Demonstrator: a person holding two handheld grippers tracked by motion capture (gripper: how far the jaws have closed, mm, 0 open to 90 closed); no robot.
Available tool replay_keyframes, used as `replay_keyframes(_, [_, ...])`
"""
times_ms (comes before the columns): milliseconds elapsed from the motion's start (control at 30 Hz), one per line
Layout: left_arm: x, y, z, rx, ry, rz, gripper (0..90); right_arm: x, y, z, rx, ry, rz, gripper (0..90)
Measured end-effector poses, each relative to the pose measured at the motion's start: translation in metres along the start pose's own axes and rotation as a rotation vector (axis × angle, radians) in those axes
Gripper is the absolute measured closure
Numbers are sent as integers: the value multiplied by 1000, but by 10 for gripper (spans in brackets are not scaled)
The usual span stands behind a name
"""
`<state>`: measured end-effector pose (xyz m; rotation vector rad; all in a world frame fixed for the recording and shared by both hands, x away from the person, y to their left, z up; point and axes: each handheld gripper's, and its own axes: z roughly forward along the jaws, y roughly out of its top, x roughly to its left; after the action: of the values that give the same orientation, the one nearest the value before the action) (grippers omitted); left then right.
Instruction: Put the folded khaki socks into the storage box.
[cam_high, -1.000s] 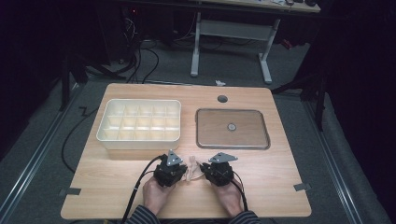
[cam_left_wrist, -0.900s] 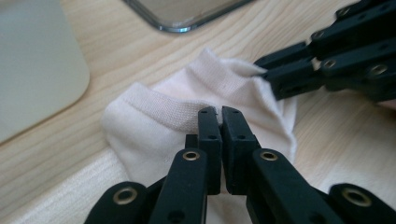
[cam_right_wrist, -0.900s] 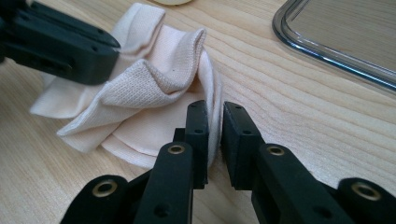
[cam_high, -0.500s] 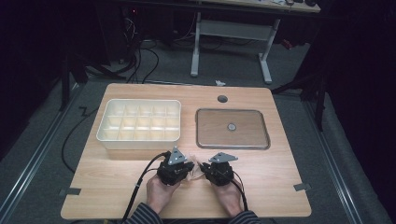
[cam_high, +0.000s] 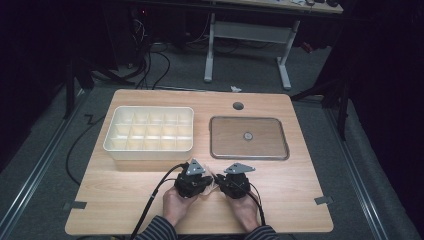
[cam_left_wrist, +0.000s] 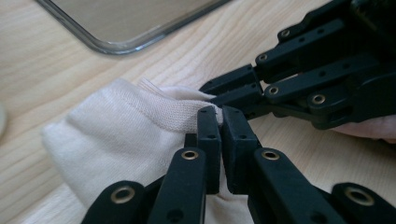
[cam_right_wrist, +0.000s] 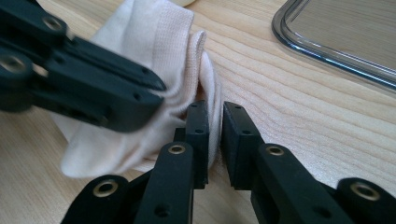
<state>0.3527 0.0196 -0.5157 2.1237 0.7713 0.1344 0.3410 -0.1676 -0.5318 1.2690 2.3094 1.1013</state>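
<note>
Two tongs pinching one item: a cream knit cloth (cam_left_wrist: 116, 140), probably a sock, ribbed hem visible. Left tongs (cam_left_wrist: 219, 122) closed on the hem edge, fabric caught between the jaws. Right tongs (cam_right_wrist: 215, 122) narrow, with a fold of the same cloth between the jaws; grip looks light. The two tongs meet tip to tip over the cloth. In the high view, both hands sit close together at the near edge of the wooden surface (cam_high: 300, 195), cloth between the tongs. Beyond them: white compartment tray (cam_high: 150, 131) on the left, metal tray (cam_high: 248, 137) with clear rim on the right, side by side, well apart from the cloth.
</note>
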Motion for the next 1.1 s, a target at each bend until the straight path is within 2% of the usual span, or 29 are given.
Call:
replay_keyframes(100, [1,-3,4,4,-3,-13,857,0,0,0,0,-1,4,793])
replay_keyframes(167, [1,-5,4,6,-4,-8,808,-1,-1,-1,-7,-11,10,740])
replay_keyframes(367, [0,-6,-11,-17,-12,-6,720,-3,2,-12,-53,-23,32,683])
replay_keyframes(500, [0,-5,-24,-40,-23,-10,663,2,8,-24,-87,-34,6,658])
replay_keyframes(633, [5,-5,-38,-48,-7,-16,628,11,17,-32,-111,-25,-26,649])
replay_keyframes(700, [10,-6,-44,-41,14,-19,621,17,21,-32,-106,-18,-45,648])
replay_keyframes(733, [14,-9,-46,-38,43,-42,613,22,24,-30,-99,-15,-69,645])
replay_keyframes(767, [14,-9,-46,-38,43,-42,610,22,24,-30,-99,-15,-69,645])
replay_keyframes(800, [18,-13,-45,-39,76,-85,604,25,25,-26,-90,-15,-82,641])
replay_keyframes(833, [18,-13,-45,-39,76,-85,598,25,25,-26,-90,-15,-82,641])
replay_keyframes(933, [25,-19,-42,-39,107,-141,580,28,26,-20,-70,-20,-94,640])
replay_keyframes(1000, [25,-21,-40,-48,112,-161,565,28,24,-16,-48,-39,-102,637])
replay_keyframes(1033, [23,-22,-37,-58,106,-184,559,26,22,-14,-39,-51,-111,638])
replay_keyframes(1100, [14,-22,-28,-113,82,-272,554,21,17,-11,-21,-63,-98,638])
